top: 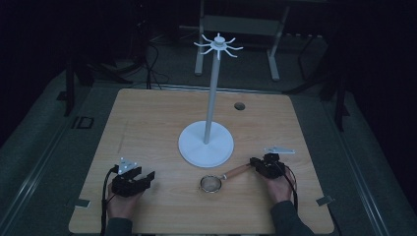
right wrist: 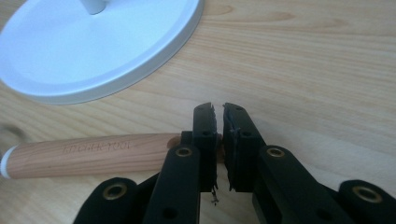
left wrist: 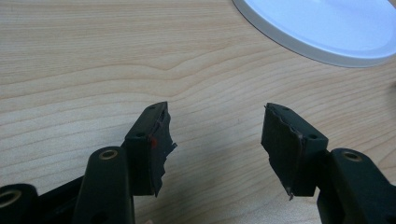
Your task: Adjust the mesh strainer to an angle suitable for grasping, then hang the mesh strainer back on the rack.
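Light, stiff wooden-handled round metal sieve, handle end pinched by nearly closed right gripper at four o'clock of white stand base.

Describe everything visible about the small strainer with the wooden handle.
The strainer lies flat on the table, just in front of the white stand's base. It has a round metal-rimmed bowl and a light wooden handle with faint engraved lettering and a white collar. The right tongs are nearly shut at the handle's end.
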A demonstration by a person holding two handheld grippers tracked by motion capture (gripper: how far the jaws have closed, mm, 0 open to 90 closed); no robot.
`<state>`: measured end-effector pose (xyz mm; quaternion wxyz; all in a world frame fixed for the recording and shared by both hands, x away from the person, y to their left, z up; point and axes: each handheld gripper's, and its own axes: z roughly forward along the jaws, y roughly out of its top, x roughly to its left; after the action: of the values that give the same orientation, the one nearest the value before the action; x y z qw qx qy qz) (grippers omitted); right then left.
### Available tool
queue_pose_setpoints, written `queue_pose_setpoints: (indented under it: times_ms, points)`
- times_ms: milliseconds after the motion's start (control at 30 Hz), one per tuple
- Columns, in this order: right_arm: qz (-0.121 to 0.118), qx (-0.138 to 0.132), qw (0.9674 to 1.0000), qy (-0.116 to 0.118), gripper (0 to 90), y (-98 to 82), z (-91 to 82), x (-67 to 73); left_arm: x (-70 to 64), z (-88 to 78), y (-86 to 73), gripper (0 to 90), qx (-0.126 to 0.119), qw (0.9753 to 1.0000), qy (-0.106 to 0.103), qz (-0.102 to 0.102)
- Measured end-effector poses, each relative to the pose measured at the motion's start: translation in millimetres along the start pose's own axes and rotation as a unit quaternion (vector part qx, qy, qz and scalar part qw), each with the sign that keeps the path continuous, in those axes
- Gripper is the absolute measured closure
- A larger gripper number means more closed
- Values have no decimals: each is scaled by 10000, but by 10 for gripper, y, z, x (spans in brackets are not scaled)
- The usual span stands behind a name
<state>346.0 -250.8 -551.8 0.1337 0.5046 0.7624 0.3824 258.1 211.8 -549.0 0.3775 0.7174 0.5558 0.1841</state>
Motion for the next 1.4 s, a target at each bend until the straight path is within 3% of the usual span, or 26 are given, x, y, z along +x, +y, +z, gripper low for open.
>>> queue_pose_setpoints:
  times_ms: [300, 400, 633, 767, 967, 1133, 1400]
  points:
    - [138, -27, 9994, 303, 822, -90, 3, 189, -47, -17, 13, 423, -49, 9999, -31, 82]
    - [93, 13, 9990, 428, 818, -92, 31, 287, -121, -34, 35, 424, -97, 9997, -118, 215]
    - [-215, 73, 9975, 675, 775, -108, 70, 557, -224, -47, 81, 423, -133, 9990, -232, 360]
    - [-406, 4, 9967, 696, 735, -94, 57, 658, -284, -41, 102, 423, -140, 9985, -294, 448]
    - [-624, -207, 9972, 354, 659, -60, -70, 630, -364, -41, 142, 422, -145, 9975, -355, 595]
    - [-607, -241, 9979, 44, 588, -62, -158, 547, -439, -41, 172, 423, -113, 9966, -410, 708]
    - [-833, -287, 9949, -491, 508, -37, -309, 427, -570, -30, 271, 423, -13, 9944, -590, 882]
